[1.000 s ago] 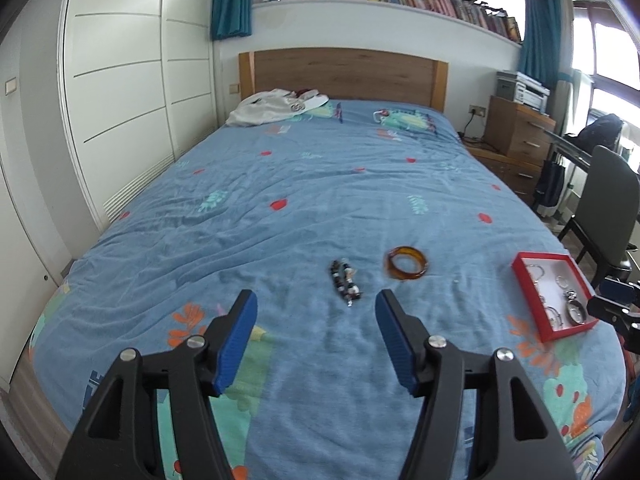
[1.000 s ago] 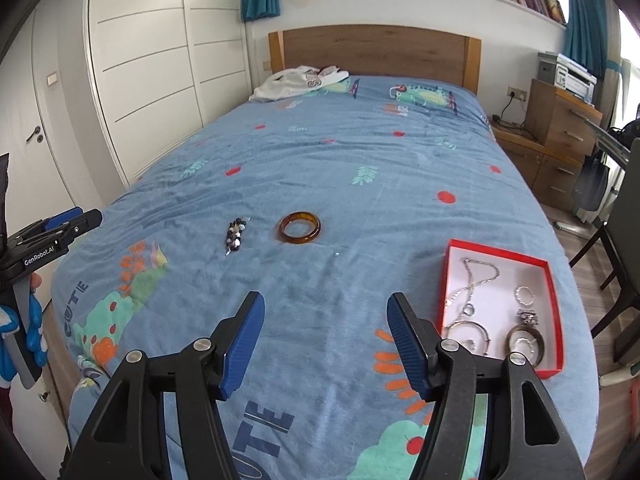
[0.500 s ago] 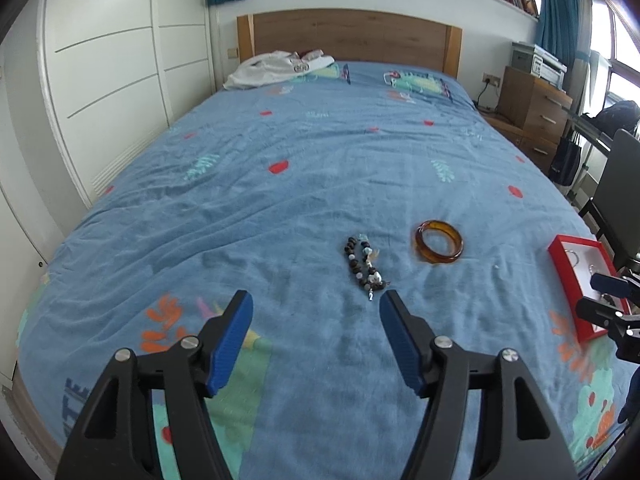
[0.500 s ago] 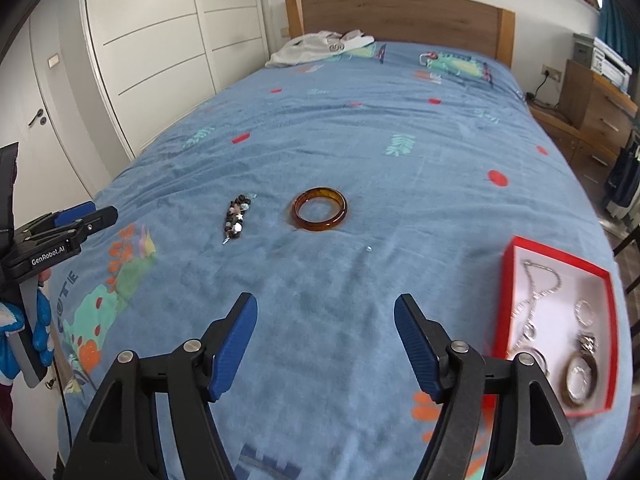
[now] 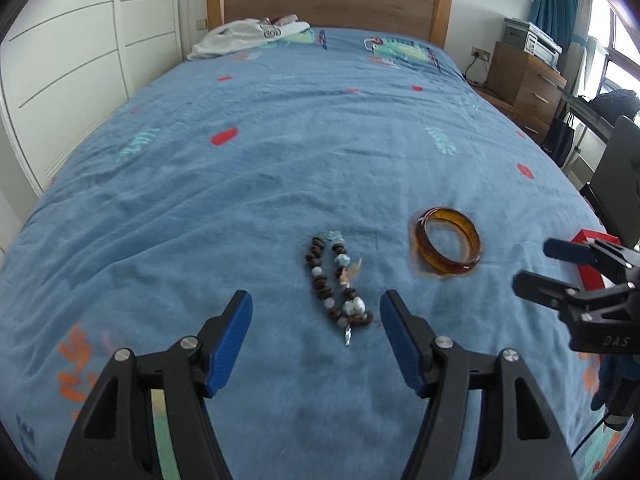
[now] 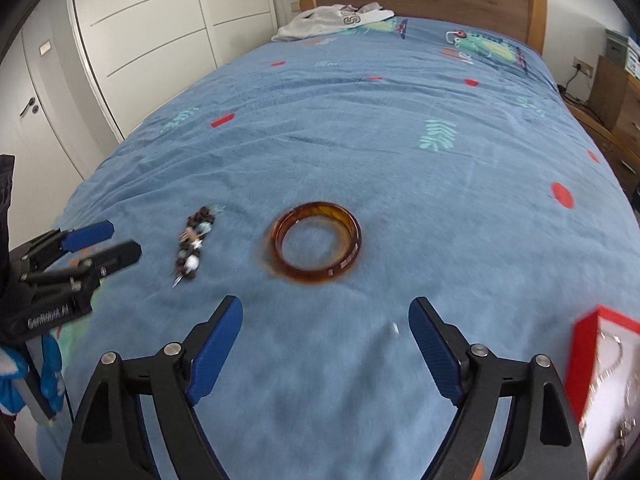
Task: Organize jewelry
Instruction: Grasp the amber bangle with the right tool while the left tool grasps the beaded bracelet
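A dark beaded bracelet [image 5: 338, 280] with pale stones lies on the blue bedspread just ahead of my left gripper [image 5: 316, 316], which is open and holds nothing. To its right lies an amber bangle [image 5: 447, 244]. In the right wrist view the same bangle [image 6: 317, 242] sits ahead of my right gripper [image 6: 325, 320]; its jaws are opening with nothing between them. The beaded bracelet [image 6: 193, 246] shows to the left there, beside the left gripper [image 6: 100, 244]. A red jewelry box [image 6: 604, 364] with white lining and chains is at the right edge.
The bed [image 5: 280, 152] fills both views, with white clothing [image 5: 244, 36] by the wooden headboard. White wardrobe doors [image 6: 140, 32] line the left side. A wooden dresser [image 5: 524, 80] and a dark chair [image 5: 616, 184] stand to the right. A tiny pale piece [image 6: 394, 329] lies near my right fingers.
Both grippers have come down and forward toward the bedspread; the bracelet and bangle now loom much closer. The right gripper's jaws have spread wider.
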